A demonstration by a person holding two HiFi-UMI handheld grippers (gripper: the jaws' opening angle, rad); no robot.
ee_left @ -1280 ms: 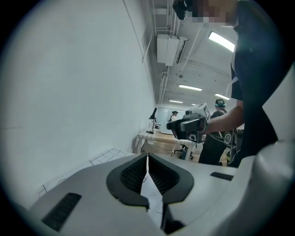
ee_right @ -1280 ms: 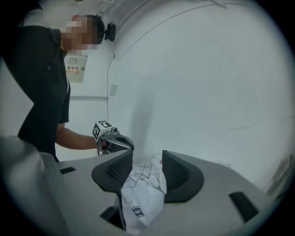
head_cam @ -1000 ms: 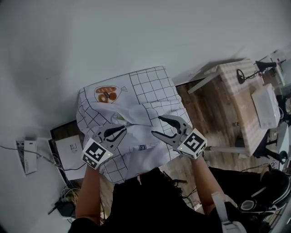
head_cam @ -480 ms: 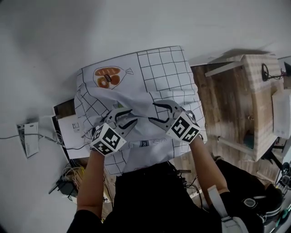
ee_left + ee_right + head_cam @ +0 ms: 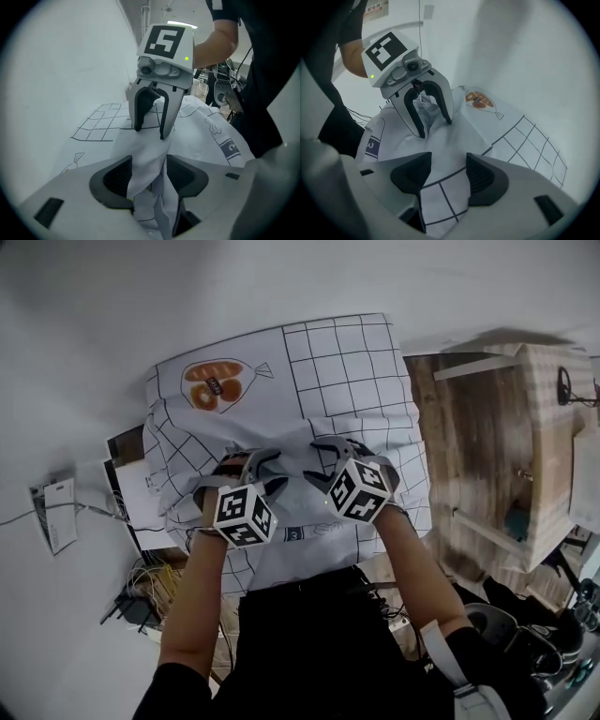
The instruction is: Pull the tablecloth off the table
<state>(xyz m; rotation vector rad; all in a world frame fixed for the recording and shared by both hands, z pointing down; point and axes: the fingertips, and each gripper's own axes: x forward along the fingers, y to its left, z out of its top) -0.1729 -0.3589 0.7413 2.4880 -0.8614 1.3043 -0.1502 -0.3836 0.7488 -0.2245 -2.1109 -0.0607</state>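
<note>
Left gripper (image 5: pixel 149 164), jaws opening round a fold of white, black-gridded fabric tablecloth (image 5: pixel 347 362); right gripper (image 5: pixel 449 161) gapes: pinch firmly before pulling.

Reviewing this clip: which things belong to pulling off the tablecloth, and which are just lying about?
Job: tablecloth; left claw, jaws opening, cloth fold between them; right claw, jaws apart around cloth.
Lying about: side table; floor cables; white box.

Tablecloth (image 5: pixel 347 381) spread in the middle there, a second table (image 5: pixel 551 418) off to its right, cables (image 5: pixel 150 585) down at its left.
</note>
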